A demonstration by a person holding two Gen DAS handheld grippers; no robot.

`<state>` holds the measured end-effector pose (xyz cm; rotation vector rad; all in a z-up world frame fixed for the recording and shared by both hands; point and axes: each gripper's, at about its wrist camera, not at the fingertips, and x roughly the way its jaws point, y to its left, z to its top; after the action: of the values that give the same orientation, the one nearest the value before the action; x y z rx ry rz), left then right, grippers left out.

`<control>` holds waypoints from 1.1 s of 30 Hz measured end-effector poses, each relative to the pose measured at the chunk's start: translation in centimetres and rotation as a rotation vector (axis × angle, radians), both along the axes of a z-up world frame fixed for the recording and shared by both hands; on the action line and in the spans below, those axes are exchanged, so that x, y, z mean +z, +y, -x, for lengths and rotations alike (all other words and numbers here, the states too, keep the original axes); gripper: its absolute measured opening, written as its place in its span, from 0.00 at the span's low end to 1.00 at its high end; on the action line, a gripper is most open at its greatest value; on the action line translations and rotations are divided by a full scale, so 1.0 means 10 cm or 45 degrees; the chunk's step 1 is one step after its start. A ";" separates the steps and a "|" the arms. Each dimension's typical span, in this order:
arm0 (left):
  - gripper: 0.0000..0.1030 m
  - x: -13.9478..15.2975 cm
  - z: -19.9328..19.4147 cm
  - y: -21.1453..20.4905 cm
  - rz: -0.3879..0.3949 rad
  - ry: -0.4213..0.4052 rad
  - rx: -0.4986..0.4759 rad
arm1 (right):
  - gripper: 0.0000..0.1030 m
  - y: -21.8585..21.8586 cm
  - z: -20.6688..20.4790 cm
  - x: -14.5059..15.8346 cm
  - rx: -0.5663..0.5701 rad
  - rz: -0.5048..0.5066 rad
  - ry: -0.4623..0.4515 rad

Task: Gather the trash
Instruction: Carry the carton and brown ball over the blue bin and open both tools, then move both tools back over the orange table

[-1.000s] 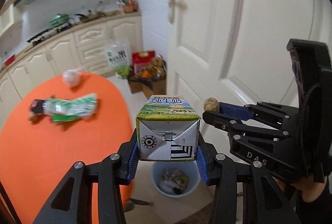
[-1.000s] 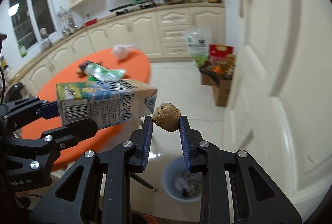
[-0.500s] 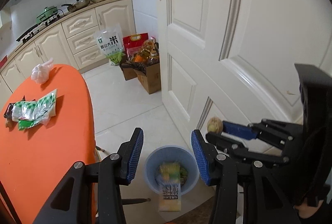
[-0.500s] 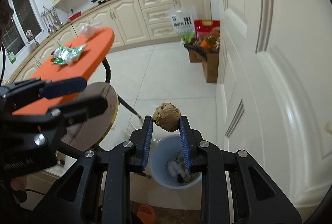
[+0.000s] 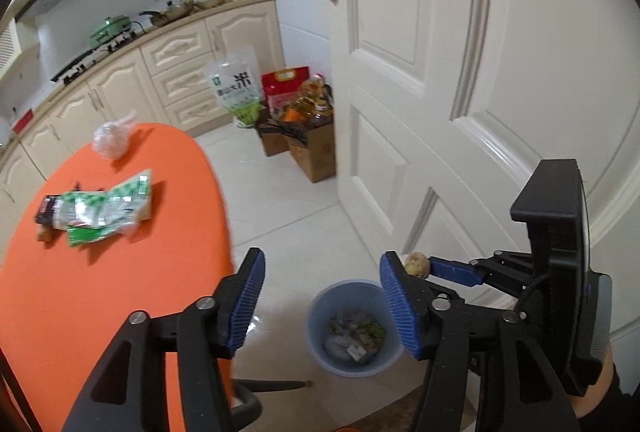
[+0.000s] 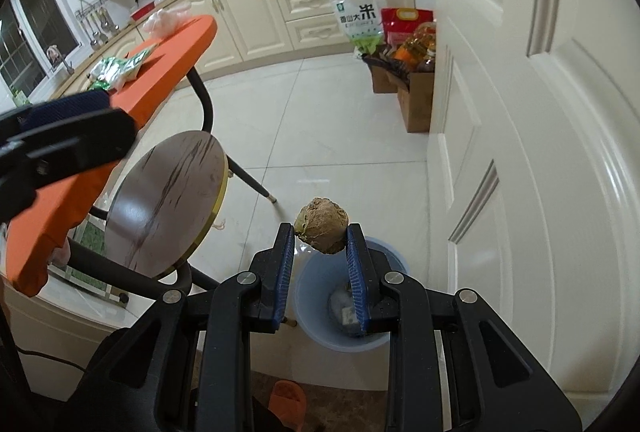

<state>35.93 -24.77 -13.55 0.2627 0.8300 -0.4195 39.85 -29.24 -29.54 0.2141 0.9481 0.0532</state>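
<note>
The left tool (image 5: 322, 296) is wide open with nothing between its blue pads. It hangs over the floor, just past the edge of the orange desk (image 5: 100, 272). The right tool (image 6: 321, 262) is squeezed tight on a small brown lump (image 6: 321, 231), pinched at the very tips of its pads. The lump is up in the air, above the blue bin (image 6: 312, 316). The bin stands on the white floor next to the white door (image 6: 520, 152), and it has trash in it. On the orange desk lie a crumpled green wrapper (image 5: 104, 208) and a clear plastic bag (image 5: 110, 138). They are apart from each other. A round brown stool (image 6: 168, 192) stands beside the desk.
</note>
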 end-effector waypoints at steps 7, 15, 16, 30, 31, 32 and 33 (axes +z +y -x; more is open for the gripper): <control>0.61 0.19 0.23 0.27 0.025 -0.057 0.037 | 0.48 0.00 -0.05 -0.04 -0.090 0.002 0.037; 0.68 0.41 0.46 0.88 0.087 -0.092 0.137 | 0.51 0.26 0.01 0.42 -0.060 0.050 -0.051; 0.70 0.44 0.49 0.97 0.098 -0.098 0.152 | 0.52 0.31 0.01 0.48 -0.052 0.055 -0.065; 0.81 0.84 0.56 2.65 0.131 -0.142 0.444 | 0.58 1.54 -0.48 1.29 0.194 0.096 -0.235; 0.81 0.86 0.52 2.73 0.129 -0.145 0.461 | 0.60 1.63 -0.56 1.32 0.214 0.096 -0.240; 0.82 0.86 0.47 2.81 0.127 -0.145 0.472 | 0.60 1.70 -0.61 1.33 0.226 0.098 -0.241; 0.82 0.85 0.39 2.90 0.124 -0.139 0.479 | 0.60 1.80 -0.71 1.34 0.245 0.101 -0.241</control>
<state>32.02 4.20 -5.07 0.0353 0.7295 -0.0909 46.98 -11.24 -16.14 0.0426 0.7783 0.2091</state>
